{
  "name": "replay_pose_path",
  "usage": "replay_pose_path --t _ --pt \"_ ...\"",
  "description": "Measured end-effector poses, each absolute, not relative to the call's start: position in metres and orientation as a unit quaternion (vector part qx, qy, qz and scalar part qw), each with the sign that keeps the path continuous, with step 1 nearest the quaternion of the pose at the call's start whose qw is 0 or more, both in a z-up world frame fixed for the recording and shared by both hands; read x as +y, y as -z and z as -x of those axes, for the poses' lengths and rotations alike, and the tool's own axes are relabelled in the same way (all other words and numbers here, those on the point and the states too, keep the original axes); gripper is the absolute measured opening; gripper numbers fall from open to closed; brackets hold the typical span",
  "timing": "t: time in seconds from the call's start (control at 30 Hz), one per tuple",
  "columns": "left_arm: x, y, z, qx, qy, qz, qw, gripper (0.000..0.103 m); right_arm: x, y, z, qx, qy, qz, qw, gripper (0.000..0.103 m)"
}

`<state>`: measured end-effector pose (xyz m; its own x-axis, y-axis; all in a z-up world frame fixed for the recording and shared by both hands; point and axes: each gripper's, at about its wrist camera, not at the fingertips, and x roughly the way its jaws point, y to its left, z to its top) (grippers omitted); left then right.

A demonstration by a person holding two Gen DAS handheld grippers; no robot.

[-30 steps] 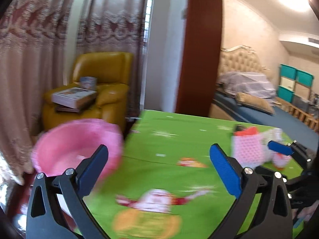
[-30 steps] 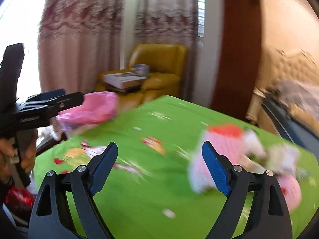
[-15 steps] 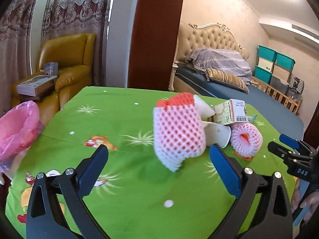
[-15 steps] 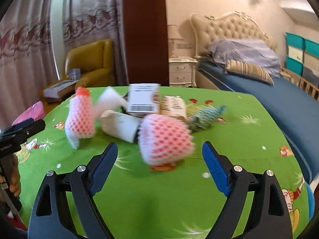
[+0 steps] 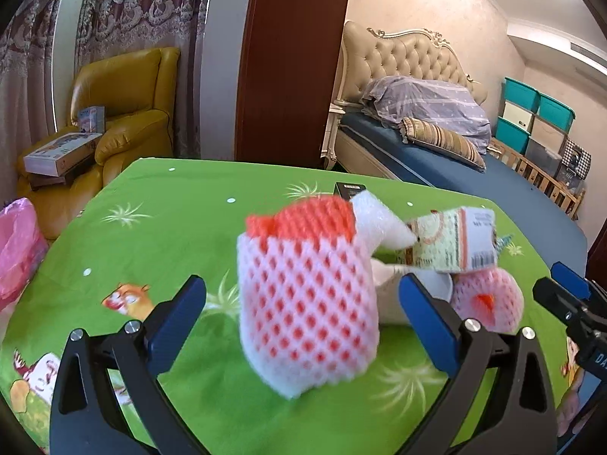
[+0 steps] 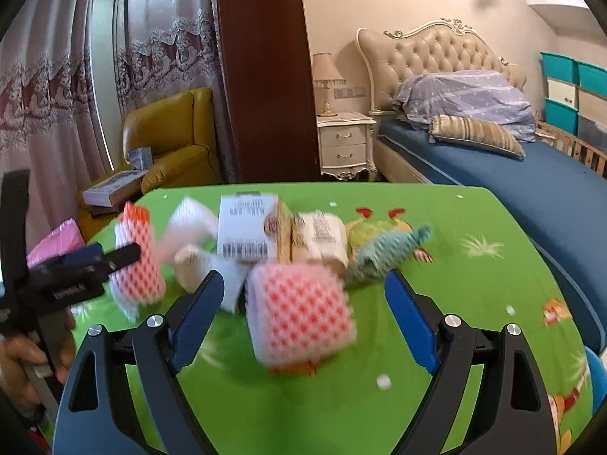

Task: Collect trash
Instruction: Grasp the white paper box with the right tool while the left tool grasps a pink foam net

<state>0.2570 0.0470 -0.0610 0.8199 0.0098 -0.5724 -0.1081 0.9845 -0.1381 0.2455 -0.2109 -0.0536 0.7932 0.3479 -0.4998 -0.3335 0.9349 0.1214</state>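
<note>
Left wrist view: left gripper (image 5: 301, 305) wide, nothing gripped; tall foam net sleeve (image 5: 307, 303) stands between jaws on green tablecloth (image 5: 159, 227), no contact seen. Carton (image 5: 451, 244) far right, pink bag (image 5: 17, 246) at left edge.

Right wrist view: right gripper (image 6: 301, 305) wide, empty; short foam net (image 6: 301, 313) between jaws. Teal net (image 6: 387, 248) farther right.

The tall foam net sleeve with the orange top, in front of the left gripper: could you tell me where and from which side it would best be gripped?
Probably across its middle, coming from the near side. The foam net sleeve stands roughly upright on the green tablecloth, and its near face and left flank are clear, while white foam and a carton crowd its back right. The open left gripper already brackets it.
</note>
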Motion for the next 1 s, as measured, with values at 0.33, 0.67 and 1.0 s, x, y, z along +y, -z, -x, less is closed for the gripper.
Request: replay_pose_path --t 0.33,0.67,1.0 --pt "0.054 0.068 -0.266 0.313 -0.001 0.076 0.947 0.025 -0.164 0.054 -0.285 0.288 -0.210 -0.019 0.934 0.082" --pt "0.072 0.058 -0.227 0.293 0.012 0.077 0.953 0.025 -0.140 0.064 -0.297 0.302 -0.194 0.000 0.933 0.051" --pt "0.064 0.056 -0.194 0.278 0.013 0.076 0.957 0.025 -0.159 0.043 -0.217 0.224 -0.220 0.000 0.950 0.051"
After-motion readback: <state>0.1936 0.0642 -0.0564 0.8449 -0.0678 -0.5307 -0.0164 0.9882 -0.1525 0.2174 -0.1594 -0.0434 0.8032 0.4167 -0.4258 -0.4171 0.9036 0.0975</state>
